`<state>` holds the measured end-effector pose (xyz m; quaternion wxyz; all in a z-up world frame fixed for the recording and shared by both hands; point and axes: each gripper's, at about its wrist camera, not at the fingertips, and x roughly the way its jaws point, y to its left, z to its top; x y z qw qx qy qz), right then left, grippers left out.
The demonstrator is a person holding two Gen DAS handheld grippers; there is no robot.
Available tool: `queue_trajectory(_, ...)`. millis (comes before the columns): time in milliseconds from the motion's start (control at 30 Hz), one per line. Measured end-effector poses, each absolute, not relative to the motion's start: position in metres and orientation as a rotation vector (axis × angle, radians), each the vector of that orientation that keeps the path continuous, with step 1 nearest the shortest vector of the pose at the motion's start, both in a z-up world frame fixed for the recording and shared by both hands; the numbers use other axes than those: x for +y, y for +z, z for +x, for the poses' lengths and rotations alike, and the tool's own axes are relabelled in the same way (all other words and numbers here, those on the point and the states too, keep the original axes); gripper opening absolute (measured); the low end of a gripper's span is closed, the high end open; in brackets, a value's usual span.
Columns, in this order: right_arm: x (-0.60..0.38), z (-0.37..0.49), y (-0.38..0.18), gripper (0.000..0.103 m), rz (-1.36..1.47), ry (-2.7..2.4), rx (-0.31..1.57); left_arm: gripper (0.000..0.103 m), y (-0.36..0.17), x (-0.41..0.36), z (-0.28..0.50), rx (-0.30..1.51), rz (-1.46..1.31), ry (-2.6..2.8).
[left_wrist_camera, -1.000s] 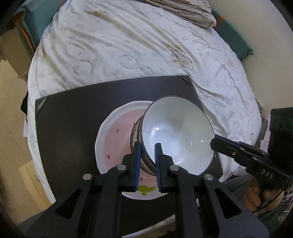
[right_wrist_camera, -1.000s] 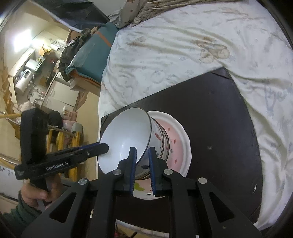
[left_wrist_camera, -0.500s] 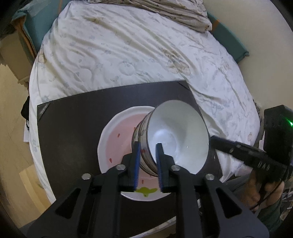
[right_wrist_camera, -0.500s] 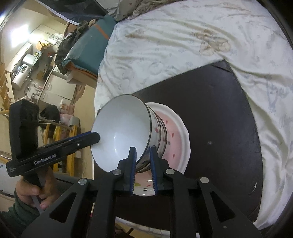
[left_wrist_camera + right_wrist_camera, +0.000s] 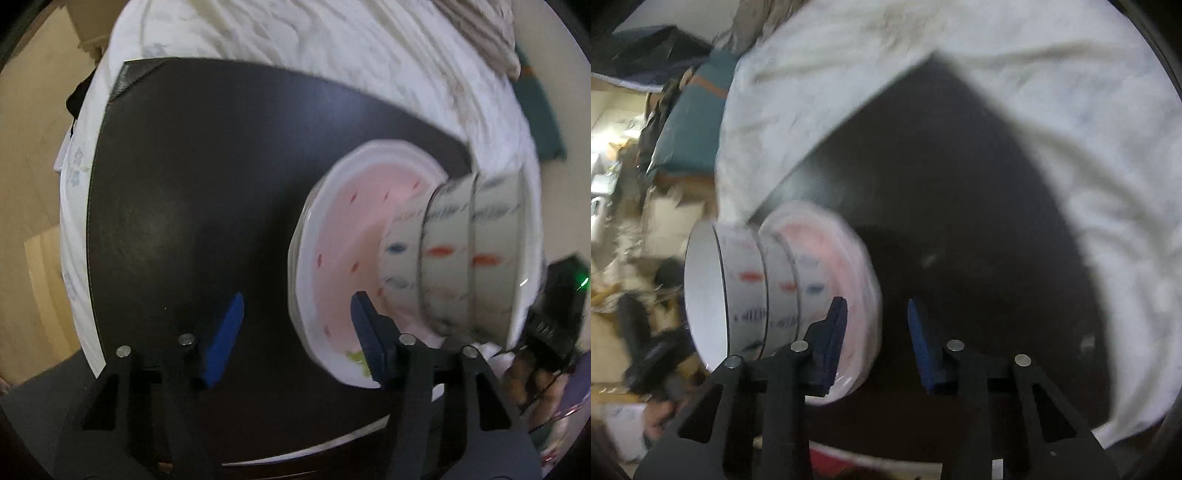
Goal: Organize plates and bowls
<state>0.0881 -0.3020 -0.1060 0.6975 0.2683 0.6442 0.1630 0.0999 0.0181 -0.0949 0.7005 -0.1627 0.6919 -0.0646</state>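
We see a stack of three bowls point(image 5: 469, 254) standing on a pink plate point(image 5: 343, 251), and the plate lies on a dark board point(image 5: 192, 206) spread over a white-quilted bed point(image 5: 314, 40). The bowls are white with red and blue marks on their sides, nested one in the other. Both views are blurred.

In the left wrist view, the left hand-held gripper point(image 5: 295, 332) stands open with nothing between its blue pads point(image 5: 225, 336); its jaws have just been opening. One pad lies over the bare board, the other over the near left rim of the plate. The bowls sit to the right of this gripper, apart from it. At the far right edge we make out a hand point(image 5: 524, 373) around a black handle, too blurred to say more.

In the right wrist view, the right hand-held gripper point(image 5: 877, 339) is open too, its jaws having just been opening, and nothing is between them. Its left pad point(image 5: 833, 343) lies in front of the plate point(image 5: 857, 291), near the foot of the bowls point(image 5: 746, 291); whether it touches them we cannot tell. The right pad is over the bare board point(image 5: 979, 221). The bowls stand left of this gripper, on the near left part of the board.
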Motion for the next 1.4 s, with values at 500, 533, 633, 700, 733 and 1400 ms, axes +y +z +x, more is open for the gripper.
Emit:
queue_trajectory(500, -0.261, 0.088, -0.132, 0.025, 0.421, 0.39, 1.549, 0.034, -0.129, -0.013, 0.106, 1.651, -0.361, -0.233)
queue_trajectory(533, -0.26, 0.09, -0.132, 0.025, 0.407, 0.391, 1.55, 0.034, -0.129, -0.013, 0.107, 1.65, -0.355, -0.236)
queue_trajectory(633, -0.26, 0.092, -0.132, 0.025, 0.411, 0.396, 1.552, 0.034, -0.131, -0.008, 0.114, 1.649, -0.375, -0.229)
queue_trajectory(700, -0.257, 0.098, -0.131, 0.025, 0.398, 0.397, 1.552, 0.034, -0.129, 0.002, 0.117, 1.641, -0.371, -0.218)
queue_trajectory(733, -0.254, 0.105, -0.132, 0.025, 0.398, 0.393, 1.554, 0.034, -0.13, 0.003, 0.119, 1.64, -0.369, -0.215)
queue_trajectory(1400, -0.262, 0.201, -0.139, 0.026, 0.509, 0.312, 1.438, 0.034, -0.13, -0.01, 0.214, 1.559, -0.356, -0.163)
